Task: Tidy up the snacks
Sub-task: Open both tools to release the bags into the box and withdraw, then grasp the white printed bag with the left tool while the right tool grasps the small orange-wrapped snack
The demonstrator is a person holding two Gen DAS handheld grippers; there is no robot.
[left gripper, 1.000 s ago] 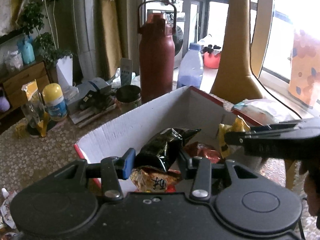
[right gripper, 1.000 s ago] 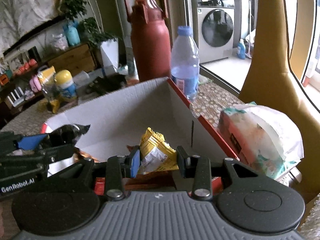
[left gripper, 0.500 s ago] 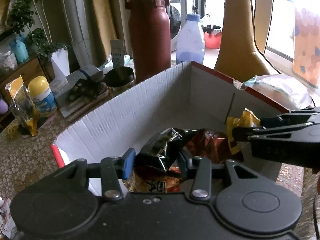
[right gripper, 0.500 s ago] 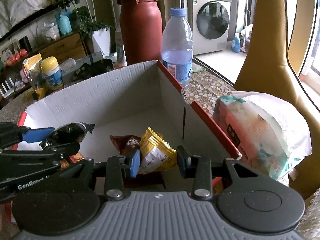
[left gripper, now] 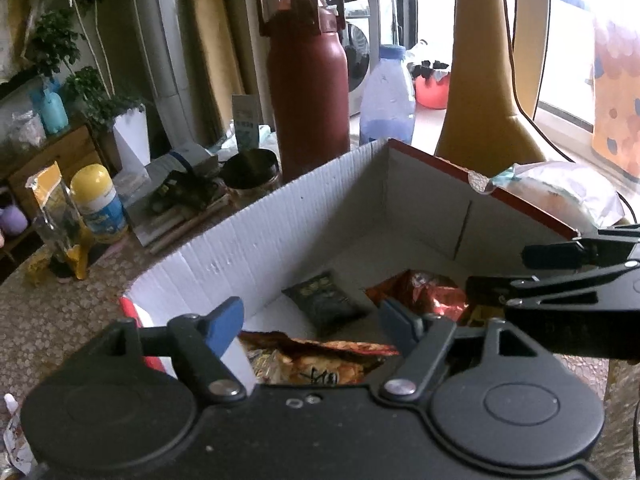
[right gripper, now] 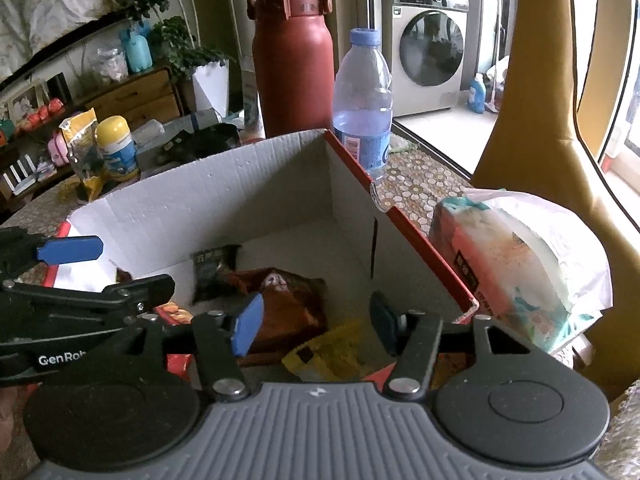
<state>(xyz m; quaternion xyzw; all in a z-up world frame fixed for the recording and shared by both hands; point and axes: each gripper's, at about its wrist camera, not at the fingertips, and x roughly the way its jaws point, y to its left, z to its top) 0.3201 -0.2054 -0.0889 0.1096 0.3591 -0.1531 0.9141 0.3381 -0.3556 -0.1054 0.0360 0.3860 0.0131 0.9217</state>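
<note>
A white cardboard box (left gripper: 280, 232) with a red outside holds several snack packets. My left gripper (left gripper: 310, 324) hangs over its near left corner with its jaws opening and nothing between them. A black packet (left gripper: 324, 300) lies flat on the box floor just beyond it, beside a red-brown packet (left gripper: 416, 292) and an orange one (left gripper: 316, 360). My right gripper (right gripper: 316, 322) is over the box's (right gripper: 224, 208) near right side, its jaws also opening and empty. Below it lies a yellow packet (right gripper: 332, 352), loose on the other snacks. The left gripper (right gripper: 108, 268) shows at that view's left edge.
Behind the box stand a tall dark red flask (left gripper: 308, 92), a water bottle (right gripper: 362, 100) and a dark jar (left gripper: 250, 168). A bagged tissue pack (right gripper: 516, 264) leans at the box's right. A yellow-lidded can (left gripper: 98, 204) stands left, and a mustard chair back (left gripper: 480, 80) rises right.
Both grippers have opened. The black packet has dropped from the left gripper onto the box floor, and the yellow packet has dropped from the right gripper onto the snacks.
</note>
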